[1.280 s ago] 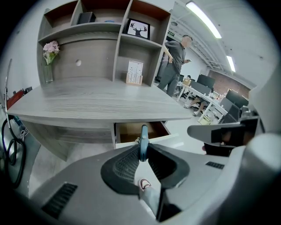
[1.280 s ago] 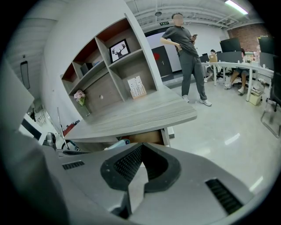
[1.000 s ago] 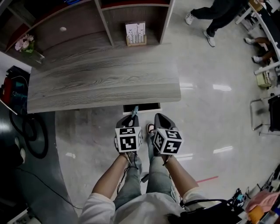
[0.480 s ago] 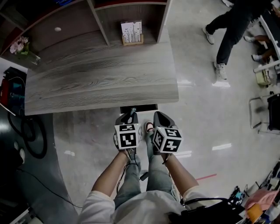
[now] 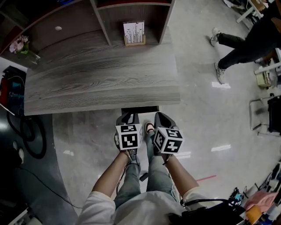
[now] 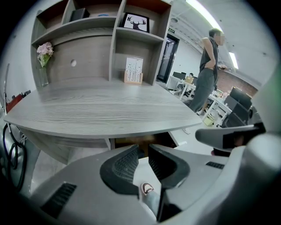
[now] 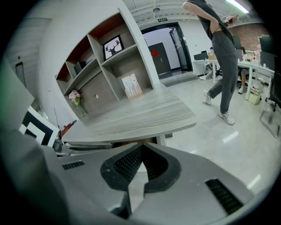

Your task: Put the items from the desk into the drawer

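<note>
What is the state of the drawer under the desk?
Open: the drawer juts out, dark inside, past the front edge of the desk.

Desk (image 5: 101, 83), 11 o'clock in head view: grey wood-grain top, matt, streaky. Shelf unit (image 5: 131, 13), 12 o'clock: same wood-look boards, reddish inner faces. Card (image 5: 134, 30) on shelf: white printed paper in pale wood holder (image 5: 134, 43). Floor (image 5: 210, 114), 3 o'clock: pale, smooth, glossy, lamp glints. Left gripper (image 6: 142, 151), right gripper (image 7: 141, 151): matt grey plastic shells. Pads (image 6: 125, 165): black, ribbed, rubbery. Marker cubes (image 5: 128, 138): matt black-and-white print. Trousers (image 5: 131, 180), 6 o'clock: faded denim cloth.
</note>
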{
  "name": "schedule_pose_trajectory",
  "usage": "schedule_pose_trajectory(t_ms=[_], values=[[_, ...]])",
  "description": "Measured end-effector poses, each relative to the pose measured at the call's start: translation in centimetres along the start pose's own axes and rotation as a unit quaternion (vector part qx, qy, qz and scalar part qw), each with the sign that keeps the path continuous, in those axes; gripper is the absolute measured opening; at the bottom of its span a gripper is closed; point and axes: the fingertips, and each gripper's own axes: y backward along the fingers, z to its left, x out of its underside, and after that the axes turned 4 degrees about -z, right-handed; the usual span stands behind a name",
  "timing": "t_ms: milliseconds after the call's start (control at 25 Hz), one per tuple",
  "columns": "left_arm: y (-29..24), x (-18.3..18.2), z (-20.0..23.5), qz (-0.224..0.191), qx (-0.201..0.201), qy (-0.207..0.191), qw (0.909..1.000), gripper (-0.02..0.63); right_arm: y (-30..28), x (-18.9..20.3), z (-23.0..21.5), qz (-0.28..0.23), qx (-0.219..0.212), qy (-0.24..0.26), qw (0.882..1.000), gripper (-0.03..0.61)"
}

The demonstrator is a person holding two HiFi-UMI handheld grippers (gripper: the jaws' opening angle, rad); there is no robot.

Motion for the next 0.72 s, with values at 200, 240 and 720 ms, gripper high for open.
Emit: schedule_pose_trajectory(t_ms=[200, 240, 720], values=[[0.8, -0.2, 0.6, -0.005, -0.004, 0.001, 1.0, 0.072, 0.1, -0.3, 0.6, -0.003, -0.002, 0.002, 1.0, -0.002], [0.9, -0.2, 0.7, -0.007, -0.004, 0.002, 1.0, 0.072, 0.1, -0.3, 0.8, -0.004, -0.002, 0.003, 1.0, -0.002], [4.4, -0.7, 1.1, -0.024, -0.008, 0.015, 0.9996, 0.043, 2.0, -2.0, 3.2, -0.025, -0.005, 0.013, 1.0, -0.002]])
